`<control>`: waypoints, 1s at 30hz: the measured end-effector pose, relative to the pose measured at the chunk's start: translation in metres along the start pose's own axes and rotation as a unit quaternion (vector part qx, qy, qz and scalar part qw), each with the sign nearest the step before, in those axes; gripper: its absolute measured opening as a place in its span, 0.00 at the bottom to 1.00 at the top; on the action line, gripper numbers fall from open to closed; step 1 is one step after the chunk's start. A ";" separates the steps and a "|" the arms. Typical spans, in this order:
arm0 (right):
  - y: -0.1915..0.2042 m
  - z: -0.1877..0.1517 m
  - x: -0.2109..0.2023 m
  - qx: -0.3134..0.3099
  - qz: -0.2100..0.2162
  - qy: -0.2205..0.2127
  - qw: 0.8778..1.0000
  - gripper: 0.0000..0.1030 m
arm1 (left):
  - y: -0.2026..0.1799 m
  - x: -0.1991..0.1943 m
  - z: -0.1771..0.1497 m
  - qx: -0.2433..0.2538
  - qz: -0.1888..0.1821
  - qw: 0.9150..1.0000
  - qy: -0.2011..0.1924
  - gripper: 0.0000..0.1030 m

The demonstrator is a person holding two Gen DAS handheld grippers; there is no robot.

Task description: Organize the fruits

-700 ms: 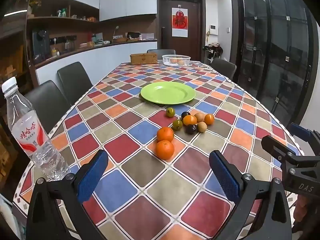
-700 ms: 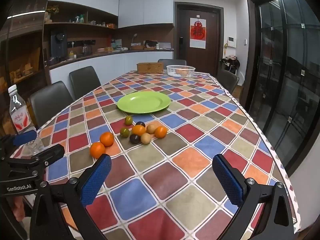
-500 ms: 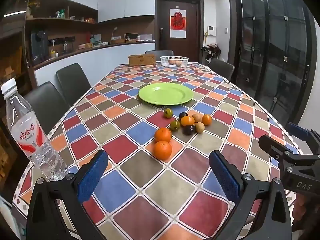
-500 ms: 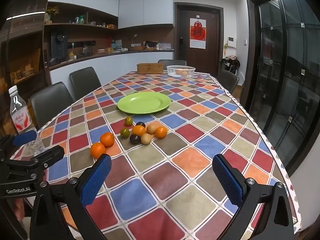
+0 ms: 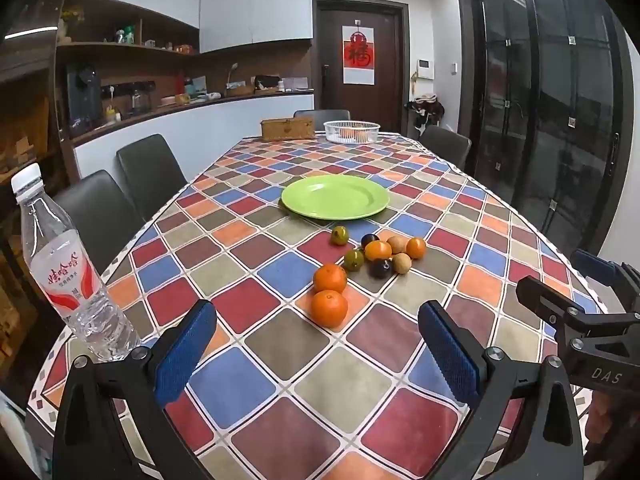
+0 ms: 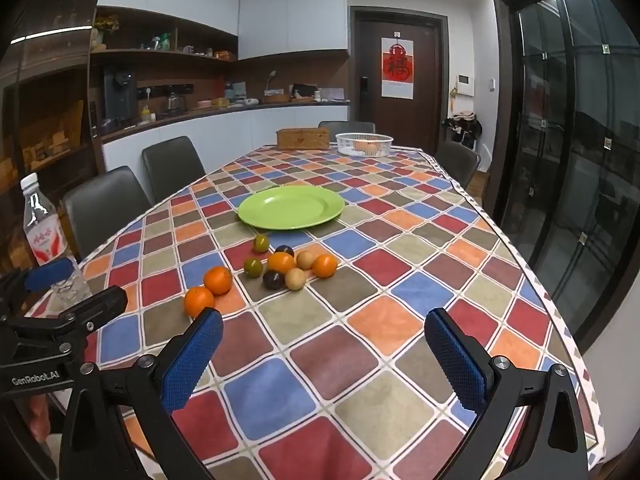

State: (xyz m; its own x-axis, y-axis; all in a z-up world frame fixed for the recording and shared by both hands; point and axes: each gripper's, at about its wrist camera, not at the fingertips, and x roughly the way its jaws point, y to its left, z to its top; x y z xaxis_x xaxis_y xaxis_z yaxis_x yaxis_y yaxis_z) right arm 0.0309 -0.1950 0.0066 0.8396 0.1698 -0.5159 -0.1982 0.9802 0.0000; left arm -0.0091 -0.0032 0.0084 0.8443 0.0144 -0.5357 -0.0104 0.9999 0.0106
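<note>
A cluster of small fruits lies mid-table: two oranges nearest me, then green, dark purple, tan and small orange fruits. It also shows in the right wrist view. An empty green plate sits just beyond the fruits, also in the right wrist view. My left gripper is open and empty, short of the oranges. My right gripper is open and empty, to the right of the fruits.
A water bottle stands at the table's near left edge. A white basket and a wooden box sit at the far end. Dark chairs line the left side. The checked tablecloth covers the table.
Both grippers have drifted slightly; the left view has tilted up a little. No fruit has moved and both grippers stay open.
</note>
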 end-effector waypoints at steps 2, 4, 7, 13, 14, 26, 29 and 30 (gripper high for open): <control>0.000 0.000 0.000 0.000 0.000 0.000 1.000 0.99 | 0.000 -0.001 0.000 0.000 0.001 1.000 -0.002 1.00; -0.001 0.000 0.000 0.001 0.001 0.000 1.000 0.99 | 0.000 -0.001 0.001 0.001 0.001 1.000 -0.002 1.00; -0.001 0.000 0.000 0.000 0.000 -0.001 1.000 0.99 | 0.001 -0.002 0.001 0.000 0.000 1.000 -0.004 1.00; 0.000 0.000 0.000 0.001 0.001 -0.001 1.000 0.99 | 0.001 -0.003 0.003 0.000 0.000 1.000 -0.006 1.00; 0.000 0.000 -0.001 0.000 0.001 -0.001 1.000 0.99 | 0.001 -0.003 0.003 0.000 0.000 1.000 -0.007 1.00; 0.001 0.001 -0.002 0.000 0.001 -0.004 1.000 0.99 | 0.000 -0.009 0.003 -0.001 0.004 1.000 -0.024 1.00; 0.001 0.002 -0.003 0.000 0.001 -0.004 1.000 0.99 | -0.001 -0.009 0.003 -0.001 0.004 1.000 -0.025 1.00; 0.002 0.002 -0.003 0.000 0.001 -0.004 1.000 0.99 | -0.001 -0.009 0.003 -0.001 0.004 1.000 -0.025 1.00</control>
State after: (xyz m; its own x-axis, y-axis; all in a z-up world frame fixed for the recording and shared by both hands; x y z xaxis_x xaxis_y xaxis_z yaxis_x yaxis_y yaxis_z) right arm 0.0289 -0.1936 0.0103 0.8433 0.1718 -0.5092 -0.1991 0.9800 0.0009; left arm -0.0147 -0.0039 0.0159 0.8698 0.0221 -0.4928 -0.0181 0.9998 0.0129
